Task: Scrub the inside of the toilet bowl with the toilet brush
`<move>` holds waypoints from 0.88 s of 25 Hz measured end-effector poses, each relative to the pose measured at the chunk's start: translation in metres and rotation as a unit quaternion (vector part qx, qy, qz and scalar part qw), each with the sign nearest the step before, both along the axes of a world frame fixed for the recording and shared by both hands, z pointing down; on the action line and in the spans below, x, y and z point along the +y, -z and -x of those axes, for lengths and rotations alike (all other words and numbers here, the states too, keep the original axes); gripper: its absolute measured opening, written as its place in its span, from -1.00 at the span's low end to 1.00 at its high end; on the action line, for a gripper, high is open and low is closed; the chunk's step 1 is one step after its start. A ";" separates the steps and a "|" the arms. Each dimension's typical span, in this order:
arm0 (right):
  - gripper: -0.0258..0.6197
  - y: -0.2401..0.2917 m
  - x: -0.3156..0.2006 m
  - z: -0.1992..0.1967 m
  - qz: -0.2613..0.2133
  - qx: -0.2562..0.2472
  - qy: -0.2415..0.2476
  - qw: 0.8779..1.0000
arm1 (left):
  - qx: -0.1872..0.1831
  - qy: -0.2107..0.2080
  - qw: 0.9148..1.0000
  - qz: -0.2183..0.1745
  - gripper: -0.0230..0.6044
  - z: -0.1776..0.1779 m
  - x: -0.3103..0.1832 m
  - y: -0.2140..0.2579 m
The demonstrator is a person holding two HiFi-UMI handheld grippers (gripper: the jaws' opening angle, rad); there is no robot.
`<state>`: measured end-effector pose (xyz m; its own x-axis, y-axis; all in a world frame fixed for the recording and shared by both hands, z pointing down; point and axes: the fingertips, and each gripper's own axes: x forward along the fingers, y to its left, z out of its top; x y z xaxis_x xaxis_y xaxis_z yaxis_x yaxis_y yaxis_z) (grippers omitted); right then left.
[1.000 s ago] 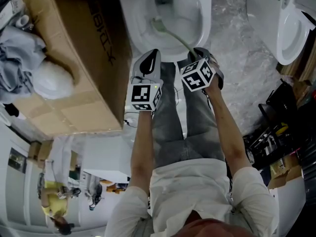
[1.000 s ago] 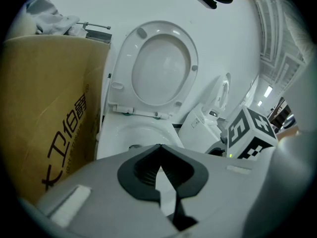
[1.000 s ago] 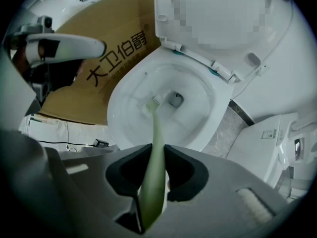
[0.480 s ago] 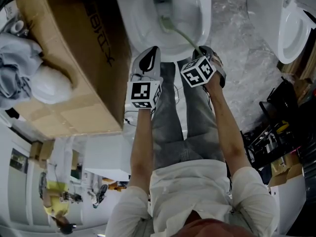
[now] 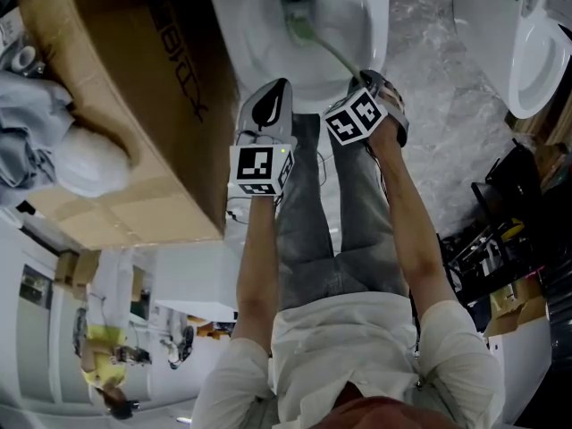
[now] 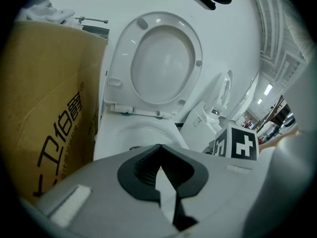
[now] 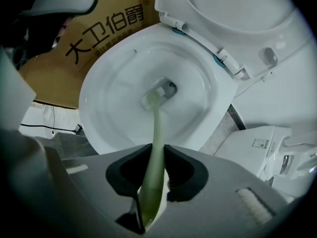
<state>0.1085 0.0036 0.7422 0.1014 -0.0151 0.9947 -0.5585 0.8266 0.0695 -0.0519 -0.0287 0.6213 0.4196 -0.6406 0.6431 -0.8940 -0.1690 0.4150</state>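
Though blurred, toilet brush (image 7: pixel 157 123) seemingly deeper.

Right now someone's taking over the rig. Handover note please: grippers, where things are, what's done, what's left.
Right gripper: jaws shut on the toilet brush handle.
Left gripper: jaws shut, empty, held near the front of the toilet.
Things: the brush head sits at the bottom of the toilet bowl, by the drain. The seat is up. A cardboard box stands beside the toilet.
Done: brush is in the bowl.
Left: probably the side walls and under the rim. How much is already scrubbed can't be told.
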 end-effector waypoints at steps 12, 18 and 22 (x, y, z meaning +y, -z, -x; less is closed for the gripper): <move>-0.68 -0.028 -0.032 0.000 -0.017 0.030 0.021 0.999 | -0.004 -0.001 1.000 -0.004 -0.87 -0.001 -0.009 -0.007; -0.69 -0.041 -0.052 0.004 -0.028 0.044 0.033 0.998 | -0.007 0.008 1.000 -0.006 -0.87 0.005 -0.010 -0.007; -0.69 -0.046 -0.065 0.007 -0.034 0.049 0.040 0.997 | -0.007 0.009 1.000 -0.006 -0.87 0.006 -0.007 -0.006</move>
<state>0.1016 -0.0619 0.7882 0.1933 -0.0933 0.9767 -0.4781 0.8603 0.1768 -0.0579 -0.0359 0.6274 0.3987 -0.6560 0.6408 -0.9029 -0.1584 0.3996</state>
